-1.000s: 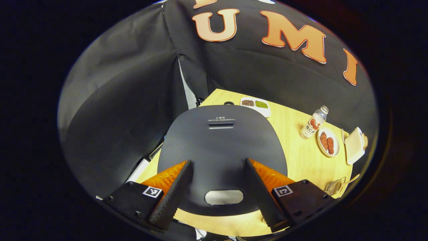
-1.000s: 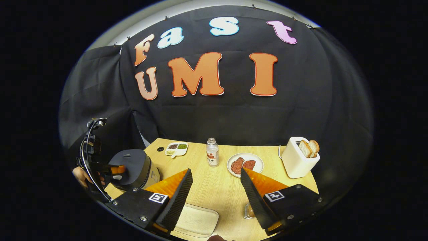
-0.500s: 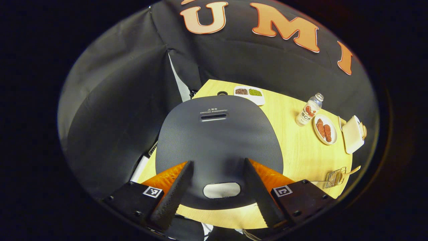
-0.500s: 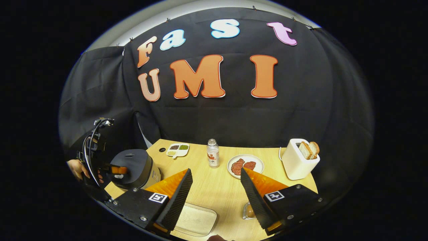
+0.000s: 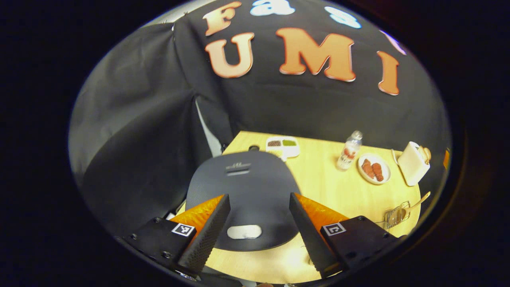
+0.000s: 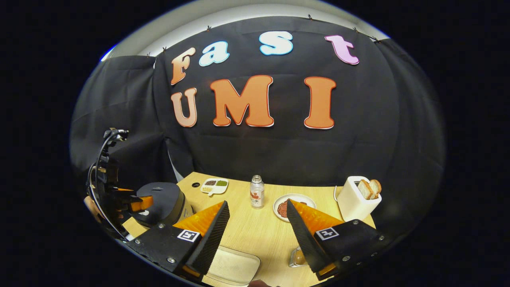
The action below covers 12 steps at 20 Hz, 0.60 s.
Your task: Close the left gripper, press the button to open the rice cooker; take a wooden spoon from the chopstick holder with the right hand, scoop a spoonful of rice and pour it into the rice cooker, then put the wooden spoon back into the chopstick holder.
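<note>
Between the spread fingers of my left gripper (image 5: 259, 221) sits the pale button (image 5: 244, 231) at the near edge of the rice cooker (image 5: 245, 195), whose dark ribbed lid lies flat and shut. I judge the task barely begun: this gripper is not yet pressed together, the button is unpressed, and every later step is left.

Out past its right finger, near the surface's edge, the wire chopstick holder (image 5: 395, 217) stands with the wooden spoon (image 5: 416, 201) leaning out of it, untouched.

My right gripper (image 6: 259, 221) also hangs spread and empty above the surface (image 6: 259, 235). Just under its left finger lies a pale shallow tray (image 6: 235, 269); I cannot tell whether it holds the rice. By its right finger stands a small clear container (image 6: 298, 257), contents unclear. Ahead of it are a bottle (image 6: 257, 192), a plate (image 6: 281, 207) of brown food and a white toaster (image 6: 356, 199) with bread; far left, a divided dish (image 6: 214, 185) of grains.

The surface is light wood, lit evenly. Black cloth closes the booth behind and to the left, with a pale strip above.
</note>
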Tool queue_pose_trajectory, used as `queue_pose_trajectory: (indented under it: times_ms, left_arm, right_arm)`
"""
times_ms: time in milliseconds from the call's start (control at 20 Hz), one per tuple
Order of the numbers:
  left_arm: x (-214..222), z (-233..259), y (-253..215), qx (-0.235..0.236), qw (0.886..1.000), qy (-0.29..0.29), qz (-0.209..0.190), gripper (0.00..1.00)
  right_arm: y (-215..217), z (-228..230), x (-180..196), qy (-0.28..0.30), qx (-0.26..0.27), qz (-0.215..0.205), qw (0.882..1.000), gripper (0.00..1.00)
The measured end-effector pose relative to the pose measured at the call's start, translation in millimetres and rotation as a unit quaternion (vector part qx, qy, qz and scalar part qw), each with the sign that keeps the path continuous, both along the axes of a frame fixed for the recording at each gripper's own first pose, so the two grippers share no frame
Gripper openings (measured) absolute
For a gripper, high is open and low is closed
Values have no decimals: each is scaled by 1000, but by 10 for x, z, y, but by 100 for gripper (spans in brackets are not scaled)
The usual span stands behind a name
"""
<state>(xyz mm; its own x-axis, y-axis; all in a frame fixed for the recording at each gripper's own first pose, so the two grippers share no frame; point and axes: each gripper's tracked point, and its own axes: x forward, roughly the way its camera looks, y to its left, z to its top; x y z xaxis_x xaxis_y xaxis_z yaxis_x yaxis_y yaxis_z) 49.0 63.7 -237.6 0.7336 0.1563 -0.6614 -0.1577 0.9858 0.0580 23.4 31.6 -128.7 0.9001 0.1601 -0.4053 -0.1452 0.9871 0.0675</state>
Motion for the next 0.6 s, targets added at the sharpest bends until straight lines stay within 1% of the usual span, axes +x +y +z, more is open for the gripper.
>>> queue_pose_trajectory:
  times_ms: [50, 100, 150, 200, 300, 350, 400, 450, 600]
  left_arm:
    - [32, 213, -101, -6, 999, -29, -10, 100]
    - [52, 389, -204, -14, 998, -59, -21, 100]
    - [62, 568, -304, -25, 996, -84, -28, 100]
    - [54, 733, -368, -37, 993, -111, -31, 94]
    - [43, 1049, -429, -49, 985, -159, -37, 100]
    - [24, 1181, -449, -49, 981, -181, -44, 94]
    - [8, 1301, -445, -44, 977, -202, -48, 94]
    - [4, 1449, -446, -40, 972, -225, -54, 100]
    - [-39, 1788, -440, -23, 959, -278, -59, 97]
  right_arm:
    - [6, 58, -6, -10, -6, -3, 1000, 90]
    - [17, 102, -19, -19, -14, -4, 1000, 95]
    - [33, 153, -21, -30, -21, -7, 999, 90]
    - [56, 219, -27, -41, -26, -8, 999, 90]
    - [105, 356, -44, -65, -34, -14, 997, 90]
    - [140, 428, -60, -76, -37, -15, 996, 90]
    - [170, 503, -77, -86, -39, -16, 995, 90]
    - [213, 578, -93, -97, -39, -13, 994, 90]
    - [268, 804, -76, -133, -39, -15, 990, 90]
